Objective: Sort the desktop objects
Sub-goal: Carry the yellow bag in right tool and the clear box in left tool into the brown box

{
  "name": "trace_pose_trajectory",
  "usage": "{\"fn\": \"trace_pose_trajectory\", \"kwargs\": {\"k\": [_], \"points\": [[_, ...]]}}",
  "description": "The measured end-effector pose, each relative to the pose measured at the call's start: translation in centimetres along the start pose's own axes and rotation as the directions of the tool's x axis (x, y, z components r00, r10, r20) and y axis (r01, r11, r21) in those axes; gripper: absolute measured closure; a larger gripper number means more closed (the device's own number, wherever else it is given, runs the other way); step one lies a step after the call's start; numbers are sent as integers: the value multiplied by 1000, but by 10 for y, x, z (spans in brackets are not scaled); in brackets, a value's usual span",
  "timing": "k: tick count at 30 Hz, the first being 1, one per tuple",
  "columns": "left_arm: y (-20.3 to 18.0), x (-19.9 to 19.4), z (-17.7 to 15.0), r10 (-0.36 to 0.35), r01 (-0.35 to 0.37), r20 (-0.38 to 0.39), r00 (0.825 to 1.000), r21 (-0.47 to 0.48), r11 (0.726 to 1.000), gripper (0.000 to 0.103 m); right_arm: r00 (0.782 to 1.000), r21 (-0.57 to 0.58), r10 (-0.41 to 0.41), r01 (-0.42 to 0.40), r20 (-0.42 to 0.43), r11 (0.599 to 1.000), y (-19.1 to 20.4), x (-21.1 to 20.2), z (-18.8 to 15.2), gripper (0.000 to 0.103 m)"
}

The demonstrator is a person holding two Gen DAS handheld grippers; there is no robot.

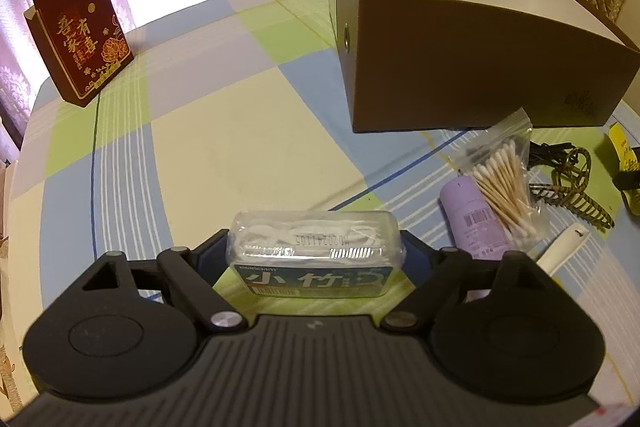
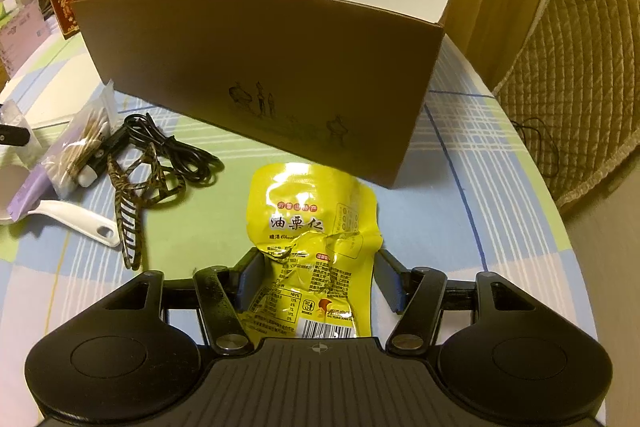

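The left gripper (image 1: 314,259) has its two black fingers clamped on the short ends of a clear plastic box of white dental floss picks with a blue label (image 1: 314,251), held just above the checked blue, green and cream tablecloth (image 1: 200,131), toward its near edge. The box looks rigid, light and smooth-walled, so I judge it slippery; gripping it across the ends, as now, seems right.

The right gripper (image 2: 314,287) stands with fingers apart on either side of a crinkled yellow foil snack packet (image 2: 316,227); the left pad seems to touch the foil, the right stands clear. The packet lies flat near the near edge, just in front of the tall brown cardboard box with a white inside (image 2: 260,67). It looks soft, light and crumply, and would likely buckle under a squeeze; taking it across the narrower lower part seems safest.
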State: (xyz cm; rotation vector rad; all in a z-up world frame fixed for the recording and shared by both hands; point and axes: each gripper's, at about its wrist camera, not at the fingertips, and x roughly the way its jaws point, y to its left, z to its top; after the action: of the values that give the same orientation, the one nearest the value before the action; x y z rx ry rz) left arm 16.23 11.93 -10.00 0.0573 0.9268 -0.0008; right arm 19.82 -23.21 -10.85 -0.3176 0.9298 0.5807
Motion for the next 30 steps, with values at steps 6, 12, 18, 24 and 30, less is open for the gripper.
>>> {"fn": "trace_pose_trajectory", "kwargs": {"k": [6,12,18,24,30], "points": [[0,-25,0,36,-35,35,999,-24,999,19,999,3,26,-26,29,1000,-2,-13,3,46],[-9,-56,8,52,-50,78,996,-31,998,19,996,-5,63,-63,59,998,0,-29,10,46],[-32,-75,18,26,-25,120,992,-10,1000,19,991,-18,99,-98,92,995,3,-47,16,46],[-57,-90,31,-13,7,160,987,38,999,19,985,-35,126,-122,121,992,2,-66,24,46],[-76,-94,45,-45,31,187,981,77,997,19,977,-46,152,-146,148,988,-1,-81,35,46]]}}
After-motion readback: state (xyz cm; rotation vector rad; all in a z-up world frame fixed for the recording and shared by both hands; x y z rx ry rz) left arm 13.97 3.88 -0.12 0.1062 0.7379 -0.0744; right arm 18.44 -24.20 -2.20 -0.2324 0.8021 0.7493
